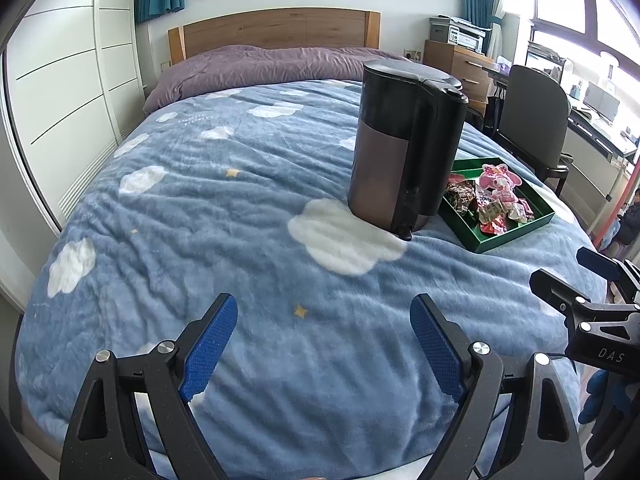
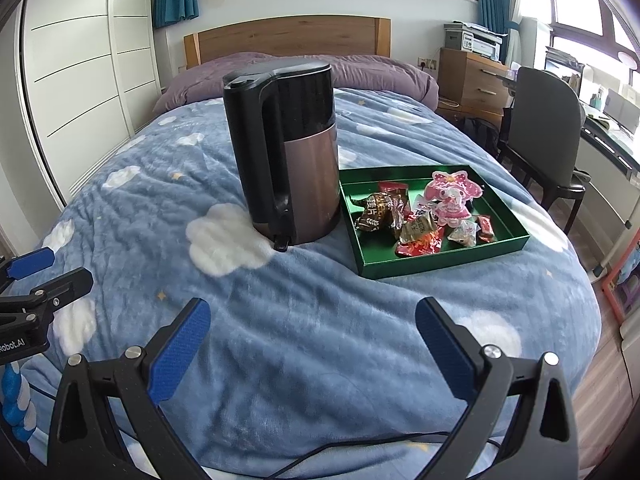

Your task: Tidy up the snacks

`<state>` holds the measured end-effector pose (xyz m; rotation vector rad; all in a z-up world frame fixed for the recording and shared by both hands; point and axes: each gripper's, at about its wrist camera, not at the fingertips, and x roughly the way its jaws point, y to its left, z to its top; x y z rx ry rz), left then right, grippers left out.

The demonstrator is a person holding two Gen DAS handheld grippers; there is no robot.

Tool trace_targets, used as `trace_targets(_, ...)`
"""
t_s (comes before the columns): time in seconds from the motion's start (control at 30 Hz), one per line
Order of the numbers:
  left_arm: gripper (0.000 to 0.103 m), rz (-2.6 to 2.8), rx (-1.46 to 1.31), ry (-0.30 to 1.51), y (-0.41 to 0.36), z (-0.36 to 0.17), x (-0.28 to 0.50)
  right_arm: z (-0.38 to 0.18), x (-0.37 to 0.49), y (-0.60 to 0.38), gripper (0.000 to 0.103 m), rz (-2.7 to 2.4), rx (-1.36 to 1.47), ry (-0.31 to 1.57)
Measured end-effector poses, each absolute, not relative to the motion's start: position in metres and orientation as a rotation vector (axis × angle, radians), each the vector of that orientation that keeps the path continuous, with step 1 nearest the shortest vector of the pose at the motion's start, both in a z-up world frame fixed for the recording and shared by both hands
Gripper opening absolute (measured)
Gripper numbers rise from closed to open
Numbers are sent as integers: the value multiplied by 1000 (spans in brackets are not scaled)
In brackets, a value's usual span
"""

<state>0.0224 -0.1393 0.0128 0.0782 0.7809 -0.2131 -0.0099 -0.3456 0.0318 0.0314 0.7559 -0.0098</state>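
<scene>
A: Where are the snacks?

B: In the green tray on the bed, just right of the kettle. Your left gripper and right gripper both hang empty, jaws wide apart.

A: How will they handle?

B: Probably light, crinkly, slippery. The wrapped snacks lie heaped; pinch a twisted end. Pink character pack is flat; take its edge.

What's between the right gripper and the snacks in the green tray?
Nothing visible. The right gripper hangs open over bare blue blanket, and the green tray of snacks lies ahead, slightly to its right. The kettle stands beside the tray's left edge, off that line.
</scene>
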Motion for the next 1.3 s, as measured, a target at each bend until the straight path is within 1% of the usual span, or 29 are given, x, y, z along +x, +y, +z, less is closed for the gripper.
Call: trace_targets(1.3, 85, -220, 87, 784, -143, 14, 22, 32, -10, -358, 103, -20, 30, 759)
